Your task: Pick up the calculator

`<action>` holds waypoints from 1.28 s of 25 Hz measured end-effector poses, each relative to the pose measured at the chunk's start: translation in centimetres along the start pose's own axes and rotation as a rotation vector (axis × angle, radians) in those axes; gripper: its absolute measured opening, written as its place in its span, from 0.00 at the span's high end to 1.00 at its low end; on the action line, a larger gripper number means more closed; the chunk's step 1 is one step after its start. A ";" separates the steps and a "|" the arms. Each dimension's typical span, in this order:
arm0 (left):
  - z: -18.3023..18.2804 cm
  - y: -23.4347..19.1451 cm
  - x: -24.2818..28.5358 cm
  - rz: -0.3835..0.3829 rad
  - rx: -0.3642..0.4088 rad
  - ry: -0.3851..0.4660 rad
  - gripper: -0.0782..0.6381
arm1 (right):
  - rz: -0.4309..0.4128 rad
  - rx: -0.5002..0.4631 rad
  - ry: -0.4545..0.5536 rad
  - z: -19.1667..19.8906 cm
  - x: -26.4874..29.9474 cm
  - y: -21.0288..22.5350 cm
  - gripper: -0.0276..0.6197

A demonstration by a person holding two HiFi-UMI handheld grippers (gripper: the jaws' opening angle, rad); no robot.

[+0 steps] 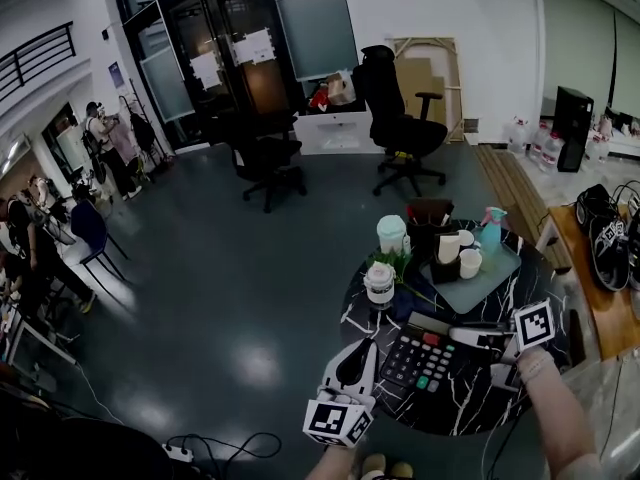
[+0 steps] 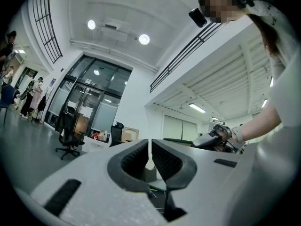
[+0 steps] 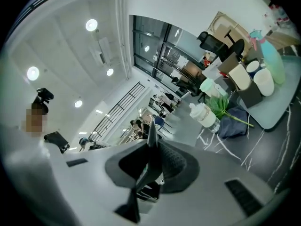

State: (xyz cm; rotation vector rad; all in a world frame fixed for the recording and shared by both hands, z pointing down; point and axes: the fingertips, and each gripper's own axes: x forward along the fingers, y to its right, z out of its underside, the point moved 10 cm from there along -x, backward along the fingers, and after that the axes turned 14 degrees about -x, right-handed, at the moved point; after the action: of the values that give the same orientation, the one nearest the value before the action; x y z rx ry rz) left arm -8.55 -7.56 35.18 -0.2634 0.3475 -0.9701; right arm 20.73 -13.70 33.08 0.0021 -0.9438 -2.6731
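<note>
1 calculator [image 1: 425, 358], black with one red and one green key among dark ones, face up over the 7 o'clock part of the round black marble counter [image 1: 470, 408], pinched between 2 claws; can't tell if it's clear of the surface. Left claw [image 2: 149, 157]: pads nearly together with a thin pale sliver between them. In the head view it sits at the calculator's 9 o'clock edge, so I read that as a grip on that edge. Right claw [image 3: 153, 157]: closed on a thin dark edge, at the calculator's 2 o'clock corner in the head view. 2 marker cubes, one per claw. Rest of the counter: 1 teal tray [image 1: 490, 278] at 12–1 o'clock with 3 white cups [image 1: 470, 263] on it, 1 teal spray bottle [image 1: 490, 226] at its far edge, 1 lidded pale-green cup [image 1: 390, 233] at 11, 1 white bottle [image 1: 379, 283] at 10, green stems beside it. On the floor beyond, 2 black office chairs [image 1: 400, 118].
</note>
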 end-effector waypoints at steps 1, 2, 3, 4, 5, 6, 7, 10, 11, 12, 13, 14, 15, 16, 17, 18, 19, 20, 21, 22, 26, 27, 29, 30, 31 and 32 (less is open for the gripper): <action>-0.4 0.1 -0.1 0.000 0.006 0.008 0.88 | -0.001 -0.002 -0.001 -0.2 -0.1 -0.3 0.87; -0.7 0.1 -0.2 0.000 0.011 0.015 0.88 | 0.001 -0.002 -0.002 -0.3 -0.3 -0.6 0.87; -1.0 0.1 -0.3 0.000 0.016 0.021 0.88 | 0.002 -0.003 -0.003 -0.3 -0.5 -0.9 0.87; -1.2 0.2 -0.4 -0.001 0.021 0.026 0.88 | 0.001 -0.003 -0.002 -0.4 -0.7 -1.2 0.87; -1.3 0.3 -0.6 -0.001 0.024 0.030 0.88 | -0.001 -0.004 0.000 -0.4 -0.8 -1.5 0.87; -1.4 0.3 -0.8 -0.003 0.026 0.032 0.88 | -0.004 -0.005 0.004 -0.5 -0.9 -1.8 0.87; -1.5 0.4 -1.0 -0.006 0.026 0.034 0.88 | -0.007 -0.003 0.009 -0.4 -1.0 -2.0 0.87; -1.4 0.5 -1.5 -0.014 0.012 0.033 0.88 | -0.008 0.018 0.025 0.0 -1.2 -2.3 0.87; -1.3 0.6 -1.5 -0.014 0.005 0.033 0.88 | -0.008 0.024 0.030 0.2 -1.3 -2.3 0.87; -1.2 0.6 -1.4 -0.012 0.001 0.033 0.88 | -0.008 0.029 0.033 0.4 -1.4 -2.3 0.87; -1.1 0.6 -1.3 -0.009 -0.001 0.032 0.88 | -0.007 0.033 0.036 0.5 -1.4 -2.2 0.87; -1.0 0.6 -1.2 -0.005 -0.002 0.031 0.88 | -0.008 0.036 0.038 0.6 -1.4 -2.1 0.87; -0.9 0.6 -1.1 -0.002 -0.002 0.031 0.88 | -0.008 0.040 0.039 0.7 -1.5 -2.0 0.87; -0.9 0.7 -1.0 -0.001 -0.003 0.031 0.88 | -0.008 0.043 0.040 0.8 -1.5 -1.9 0.87; -0.8 0.7 -0.9 0.001 -0.004 0.031 0.88 | -0.007 0.045 0.040 0.9 -1.5 -1.8 0.87; -0.8 0.7 -0.8 0.001 -0.007 0.032 0.88 | -0.007 0.045 0.039 1.0 -1.6 -1.7 0.87; -0.8 0.8 -0.8 0.001 -0.008 0.032 0.88 | -0.008 0.043 0.038 1.0 -1.6 -1.6 0.87; -0.8 0.8 -0.8 0.001 -0.008 0.032 0.88 | -0.010 0.039 0.036 0.9 -1.6 -1.6 0.87; -0.9 0.8 -0.8 -0.001 -0.007 0.032 0.88 | -0.013 0.037 0.035 0.9 -1.5 -1.6 0.87; -1.0 0.7 -0.9 -0.003 -0.006 0.033 0.88 | -0.014 0.036 0.035 0.9 -1.5 -1.6 0.87; -1.1 0.6 -1.0 -0.012 -0.006 0.036 0.88 | -0.008 0.029 0.038 0.8 -1.2 -1.3 0.87; -1.0 0.5 -1.0 -0.013 -0.006 0.036 0.88 | -0.007 0.030 0.038 0.8 -1.1 -1.2 0.87; -1.2 0.5 -1.1 -0.018 -0.003 0.037 0.88 | -0.007 0.035 0.037 0.8 -0.8 -1.1 0.87; -1.3 0.5 -1.1 -0.022 0.000 0.038 0.88 | -0.010 0.037 0.036 0.8 -0.7 -1.0 0.87; -1.4 0.4 -1.1 -0.024 0.002 0.039 0.88 | -0.014 0.038 0.035 0.8 -0.6 -1.0 0.87; -1.4 0.4 -1.2 -0.026 0.002 0.040 0.88 | -0.016 0.037 0.033 0.8 -0.5 -1.0 0.87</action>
State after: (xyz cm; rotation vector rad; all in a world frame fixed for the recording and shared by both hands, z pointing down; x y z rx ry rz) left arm -9.44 -6.48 33.96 -0.2473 0.3801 -1.0026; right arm 20.82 -12.33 33.02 0.0621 -0.9874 -2.6609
